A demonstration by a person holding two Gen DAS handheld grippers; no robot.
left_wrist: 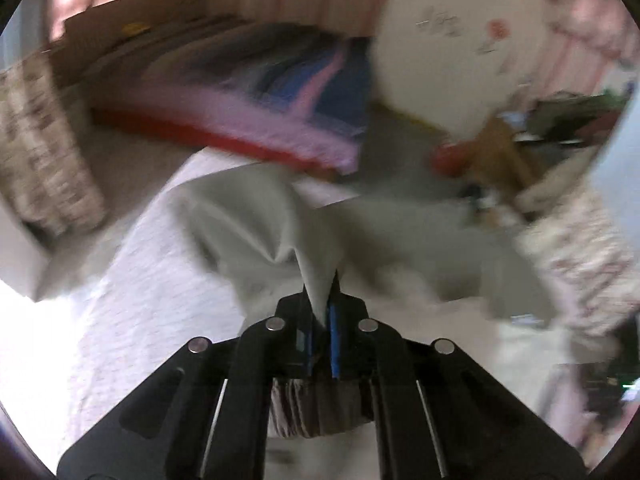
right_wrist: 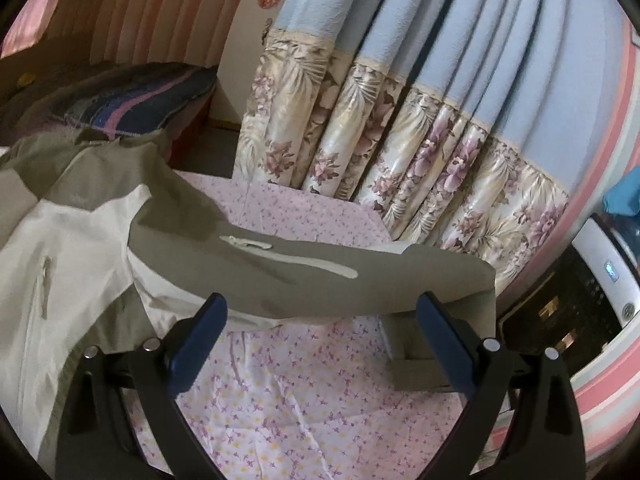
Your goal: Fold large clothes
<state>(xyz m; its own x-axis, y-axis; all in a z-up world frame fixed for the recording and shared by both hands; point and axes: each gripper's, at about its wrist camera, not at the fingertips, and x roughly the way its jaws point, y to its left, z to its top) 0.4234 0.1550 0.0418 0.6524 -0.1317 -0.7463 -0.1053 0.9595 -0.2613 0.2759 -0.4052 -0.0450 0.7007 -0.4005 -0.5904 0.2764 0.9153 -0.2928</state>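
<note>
The garment is a large olive-grey and white jacket [right_wrist: 80,216] lying on a bed sheet with small pink flowers [right_wrist: 288,392]. In the blurred left wrist view my left gripper [left_wrist: 322,300] is shut on a pinched fold of the jacket's grey cloth [left_wrist: 256,220], which rises from the jaws into a peak. A ribbed brown cuff [left_wrist: 316,408] hangs below the jaws. In the right wrist view my right gripper [right_wrist: 324,320] is open and empty. A grey sleeve with a white zip [right_wrist: 320,272] lies across just beyond its blue pads [right_wrist: 200,340].
A floral and blue curtain [right_wrist: 400,140] hangs beyond the bed on the right. A striped blue and pink blanket [right_wrist: 140,100] lies on a low bed at the back; it also shows in the left wrist view [left_wrist: 280,92]. A white appliance [right_wrist: 600,280] stands at the far right.
</note>
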